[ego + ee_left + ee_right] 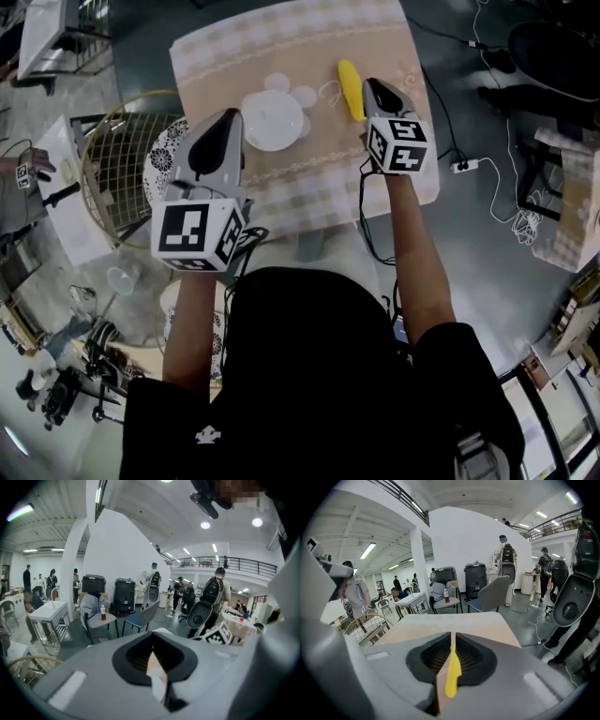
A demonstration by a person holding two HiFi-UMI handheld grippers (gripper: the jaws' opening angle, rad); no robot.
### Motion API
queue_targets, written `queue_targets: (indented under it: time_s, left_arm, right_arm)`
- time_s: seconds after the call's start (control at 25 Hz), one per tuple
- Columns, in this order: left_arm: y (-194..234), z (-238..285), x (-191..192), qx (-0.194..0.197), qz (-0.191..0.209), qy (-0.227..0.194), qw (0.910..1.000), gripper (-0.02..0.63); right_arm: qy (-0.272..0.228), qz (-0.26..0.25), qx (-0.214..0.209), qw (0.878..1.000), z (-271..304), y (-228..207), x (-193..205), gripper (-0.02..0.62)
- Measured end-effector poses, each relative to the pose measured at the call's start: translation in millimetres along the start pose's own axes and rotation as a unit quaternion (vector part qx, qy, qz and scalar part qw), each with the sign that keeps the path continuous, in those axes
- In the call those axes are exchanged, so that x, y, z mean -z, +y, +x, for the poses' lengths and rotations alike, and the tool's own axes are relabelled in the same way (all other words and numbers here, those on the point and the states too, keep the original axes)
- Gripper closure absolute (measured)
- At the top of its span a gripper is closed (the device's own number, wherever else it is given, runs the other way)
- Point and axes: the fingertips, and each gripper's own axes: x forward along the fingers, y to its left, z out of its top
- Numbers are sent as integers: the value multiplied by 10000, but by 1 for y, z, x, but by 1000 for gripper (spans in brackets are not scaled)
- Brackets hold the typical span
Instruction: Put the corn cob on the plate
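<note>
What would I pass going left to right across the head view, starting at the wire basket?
wire basket → left tongs → white plate → corn cob → right tongs → power strip on the floor

Head view: sits high on the person's head and looks steeply down on both arms and the table, from far off.
Left gripper view: rides on the left gripper, close behind its jaws, and faces out across the big room.
Right gripper view: rides on the right gripper, close behind its jaws, and faces over the table to its far edge.
Shared: the head view and the right gripper view both show the table and the corn cob.
</note>
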Motion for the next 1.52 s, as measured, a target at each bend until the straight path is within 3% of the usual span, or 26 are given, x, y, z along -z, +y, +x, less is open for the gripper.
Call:
queue_targets:
  time_s: [0.4, 0.52, 0.88, 1.52]
  left_arm:
    - [9, -1, 14, -127, -136, 97, 9998, 597]
    - [8, 2, 13, -131, 72, 103, 9998, 597]
    - [12, 7, 24, -187, -57, 221, 9996, 597]
    - [21, 6, 32, -255, -160, 293, 9991, 597]
  right_arm:
    - [843, -175, 92, 9962, 45, -6, 59, 438]
    - [983, -222, 129, 9948, 56, -9, 71, 395]
    - [1316, -309, 69, 9908, 80, -8, 93, 319]
    - [1618, -359, 168, 9860, 95, -13, 109, 333]
